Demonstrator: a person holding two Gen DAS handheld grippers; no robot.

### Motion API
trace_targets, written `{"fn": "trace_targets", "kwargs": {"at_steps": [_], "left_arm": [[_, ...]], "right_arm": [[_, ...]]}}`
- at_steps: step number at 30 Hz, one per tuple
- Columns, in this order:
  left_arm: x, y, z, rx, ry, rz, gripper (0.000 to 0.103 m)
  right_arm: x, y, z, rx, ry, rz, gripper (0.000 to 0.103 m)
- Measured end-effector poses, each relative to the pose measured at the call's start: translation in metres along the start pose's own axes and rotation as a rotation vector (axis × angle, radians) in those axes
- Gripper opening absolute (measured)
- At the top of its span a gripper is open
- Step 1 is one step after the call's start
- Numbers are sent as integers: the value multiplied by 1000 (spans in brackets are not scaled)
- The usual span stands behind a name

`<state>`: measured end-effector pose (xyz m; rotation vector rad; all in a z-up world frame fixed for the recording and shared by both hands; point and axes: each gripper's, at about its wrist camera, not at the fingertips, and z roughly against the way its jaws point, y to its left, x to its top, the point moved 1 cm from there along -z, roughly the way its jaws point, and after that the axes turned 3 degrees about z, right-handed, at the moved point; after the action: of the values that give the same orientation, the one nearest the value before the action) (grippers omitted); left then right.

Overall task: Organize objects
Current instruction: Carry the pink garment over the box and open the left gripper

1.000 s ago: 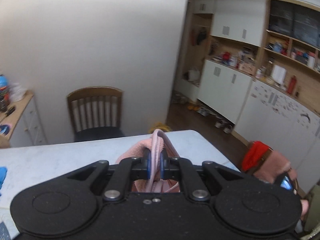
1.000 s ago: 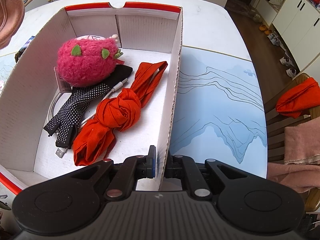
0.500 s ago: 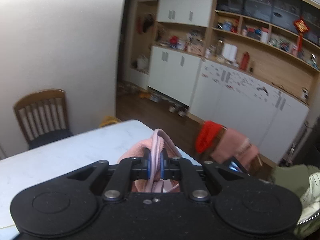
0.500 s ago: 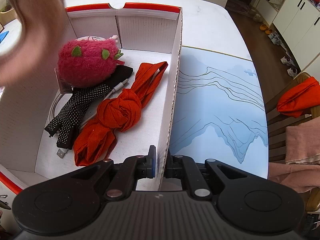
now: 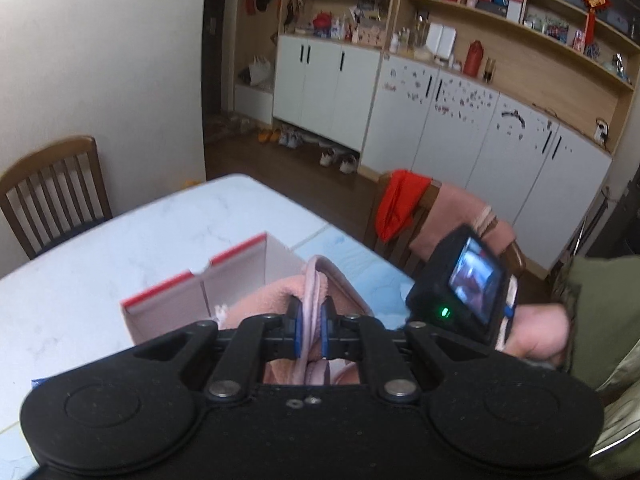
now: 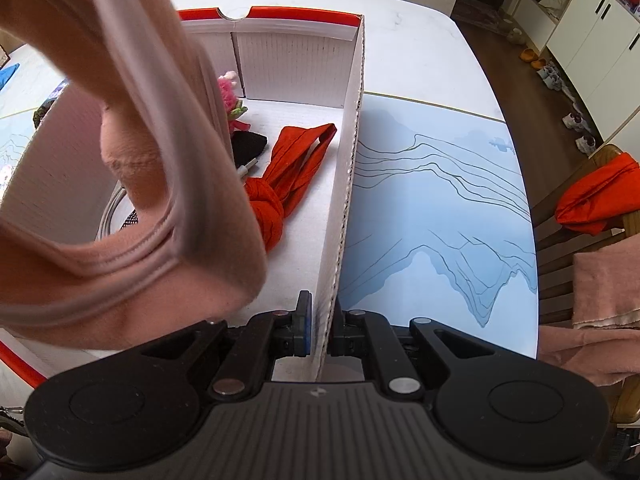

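Left tongs [image 5: 310, 330] clamped on pink cloth [image 5: 316, 280] above the box [image 6: 352, 152]; right tongs [image 6: 320, 330] clamped on box wall.

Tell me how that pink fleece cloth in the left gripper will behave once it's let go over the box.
The pink fleece cloth hangs in sagging folds from the left gripper, so it is likely floppy and should crumple where it lands. It looks light. It may drape over the white cardboard box's wall.
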<state>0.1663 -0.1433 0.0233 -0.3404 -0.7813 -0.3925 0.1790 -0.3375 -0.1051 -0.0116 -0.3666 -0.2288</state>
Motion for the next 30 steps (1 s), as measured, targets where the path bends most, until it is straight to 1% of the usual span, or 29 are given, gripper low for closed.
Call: {"fn": "trace_targets", "kwargs": {"at_steps": [2,11,14,17,20,24,30], "left_arm": [[-5,2,-9,-9,27,-2,6],[-27,8,-51,-2,127,-14,6],[-36,10,-69,8,185,-20,6],[-49,15,-87,15,254,-1,7],[-59,19,-102,35,300,1,7],[-68,23,-116,43,343,20,7],[-78,24,-130,67,396,15,7]], "right_arm": [[1,1,0,0,0,1,6],[4,3,-2,2,-1,4,6],[4,2,-2,3,-1,3,6],[4,1,-2,5,-2,0,6],[1,0,-1,7,-3,-2,6],[-1,0,0,9,-3,-5,6],[-2,-1,-1,11,-2,-7,6]]}}
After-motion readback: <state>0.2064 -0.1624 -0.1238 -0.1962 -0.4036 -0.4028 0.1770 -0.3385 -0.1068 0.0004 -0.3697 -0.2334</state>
